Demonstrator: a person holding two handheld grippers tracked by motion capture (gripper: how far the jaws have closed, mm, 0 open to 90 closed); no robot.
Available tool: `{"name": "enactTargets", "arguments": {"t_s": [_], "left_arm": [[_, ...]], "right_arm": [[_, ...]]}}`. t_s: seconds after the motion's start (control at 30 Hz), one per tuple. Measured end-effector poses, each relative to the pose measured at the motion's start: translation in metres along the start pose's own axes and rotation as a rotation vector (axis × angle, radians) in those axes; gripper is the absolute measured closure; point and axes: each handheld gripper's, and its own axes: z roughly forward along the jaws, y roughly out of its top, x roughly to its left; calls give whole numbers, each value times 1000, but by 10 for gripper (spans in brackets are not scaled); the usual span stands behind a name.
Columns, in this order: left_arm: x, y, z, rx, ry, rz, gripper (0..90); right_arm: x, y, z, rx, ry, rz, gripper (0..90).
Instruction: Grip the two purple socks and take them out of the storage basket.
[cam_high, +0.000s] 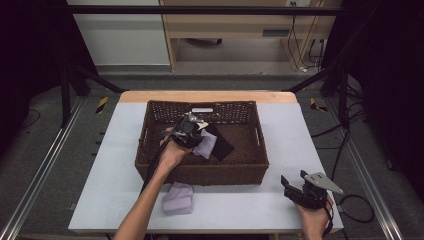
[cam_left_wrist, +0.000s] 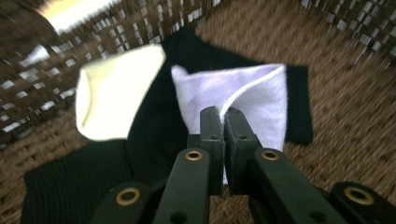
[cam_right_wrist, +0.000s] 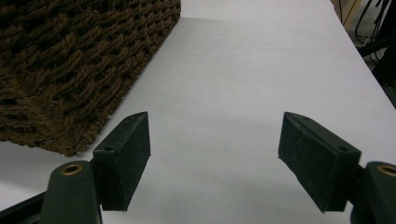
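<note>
Sitting in the basket (cam_high: 150, 150) — black (cam_left_wrist: 70, 186), cream (cam_left_wrist: 112, 93) and lilac (cam_left_wrist: 252, 98) cloths.

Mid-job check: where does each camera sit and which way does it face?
High view: above the near edge, looking forward and down on the brown woven basket; forearms show.
Left gripper view: inside the basket, along the left gripper, shut on a folded pale lilac cloth.
Right gripper view: low over the white table, past the open right gripper.
All share the basket.

Brown woven basket (cam_high: 150, 150), lilac cloth (cam_left_wrist: 252, 98), black cloth (cam_left_wrist: 74, 186), white table (cam_high: 250, 200)
</note>
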Motion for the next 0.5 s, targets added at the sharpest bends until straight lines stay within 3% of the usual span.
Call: {"name": "enactTargets", "arguments": {"t_s": [0.17, 0.33, 0.5], "left_arm": [[0, -1, -8, -82, 21, 0, 865], [3, -3, -17, -168, 42, -36, 866], [3, -2, -27, -260, 52, -31, 869]], "right_arm": [[0, 0, 0, 0, 0, -1, 254], [0, 0, 0, -1, 1, 0, 254], [0, 0, 0, 0, 0, -5, 255]]}}
